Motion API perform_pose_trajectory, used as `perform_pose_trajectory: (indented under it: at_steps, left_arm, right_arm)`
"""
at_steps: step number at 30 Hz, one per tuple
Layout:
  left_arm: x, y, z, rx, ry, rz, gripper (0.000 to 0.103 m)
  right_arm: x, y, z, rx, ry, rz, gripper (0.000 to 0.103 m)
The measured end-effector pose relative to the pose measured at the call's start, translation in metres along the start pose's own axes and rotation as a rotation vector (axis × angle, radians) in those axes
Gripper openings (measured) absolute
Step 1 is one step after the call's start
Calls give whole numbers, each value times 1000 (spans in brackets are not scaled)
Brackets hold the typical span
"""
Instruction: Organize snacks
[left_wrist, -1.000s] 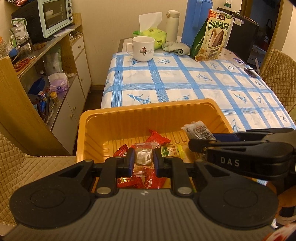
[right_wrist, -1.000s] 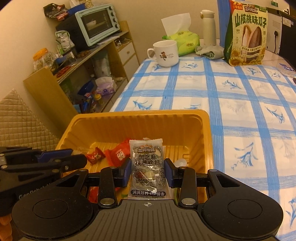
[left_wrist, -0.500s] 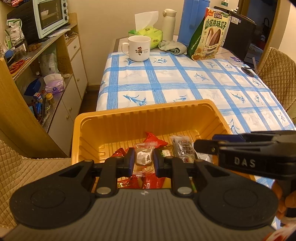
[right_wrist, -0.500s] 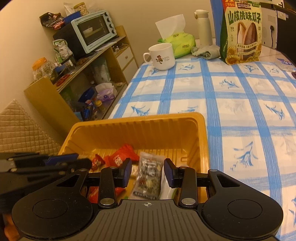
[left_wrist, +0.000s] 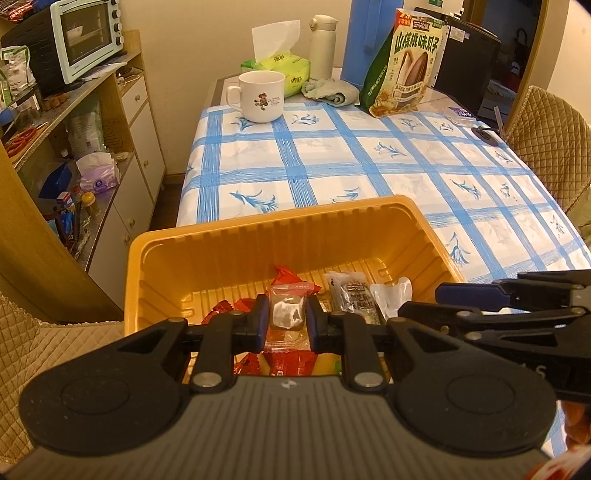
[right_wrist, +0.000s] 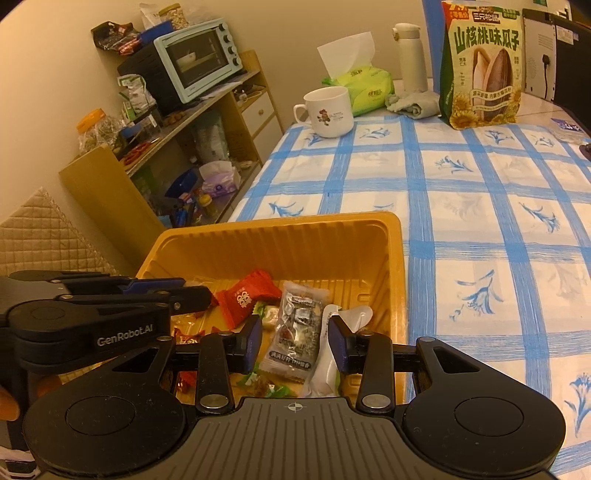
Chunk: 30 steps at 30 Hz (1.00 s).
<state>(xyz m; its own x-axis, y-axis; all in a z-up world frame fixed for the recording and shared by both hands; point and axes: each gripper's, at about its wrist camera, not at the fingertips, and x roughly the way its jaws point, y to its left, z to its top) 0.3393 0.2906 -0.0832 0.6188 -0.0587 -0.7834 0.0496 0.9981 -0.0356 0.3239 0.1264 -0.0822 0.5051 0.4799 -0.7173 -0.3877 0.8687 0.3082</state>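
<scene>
An orange plastic bin (left_wrist: 221, 258) stands at the table's near edge and holds several wrapped snacks. My left gripper (left_wrist: 286, 317) is shut on a small clear-wrapped candy (left_wrist: 286, 314) above the bin's near side. My right gripper (right_wrist: 295, 336) is open above the bin (right_wrist: 332, 236). A grey sesame snack packet (right_wrist: 297, 332) lies loose in the bin between its fingers, beside a red packet (right_wrist: 245, 297) and a white packet (right_wrist: 332, 354). The same grey packet (left_wrist: 356, 297) shows in the left wrist view.
A blue-checked tablecloth (left_wrist: 369, 166) covers the table. At the far end stand a white mug (left_wrist: 260, 96), a tissue pack (left_wrist: 279, 64), a thermos (left_wrist: 321, 48) and a green sunflower-seed bag (left_wrist: 404, 62). A shelf with a toaster oven (left_wrist: 85, 40) stands left. A quilted chair (left_wrist: 546, 125) stands right.
My right gripper opened and let the grey packet drop into the bin. My left gripper kept its hold on the clear-wrapped candy and hardly moved.
</scene>
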Motion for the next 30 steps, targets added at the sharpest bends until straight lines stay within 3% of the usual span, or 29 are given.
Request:
perform_pose_trajectory:
  at_steps: [7, 9, 11, 17, 22, 30]
  left_arm:
    - [4, -1, -2, 10, -10, 2, 19]
    - [4, 1, -3, 9, -14, 3, 24]
    - [1, 3, -5, 0, -20, 3, 34]
    - [-21, 9, -14, -20, -39, 5, 51]
    - [-53, 11, -27, -56, -57, 27, 70]
    - [-109, -14, -58, -81, -68, 45, 71]
  right_arm:
    - [-10, -4, -3, 10, -12, -17, 43]
    - [-13, -3, -4, 10, -18, -23, 54]
    - [-18, -2, -6, 8, -30, -30, 61]
    - [-33, 4, -15, -15, -45, -31, 76]
    - [-52, 8, -25, -19, -54, -15, 83]
    - [-98, 6, -49, -22, -68, 6, 87]
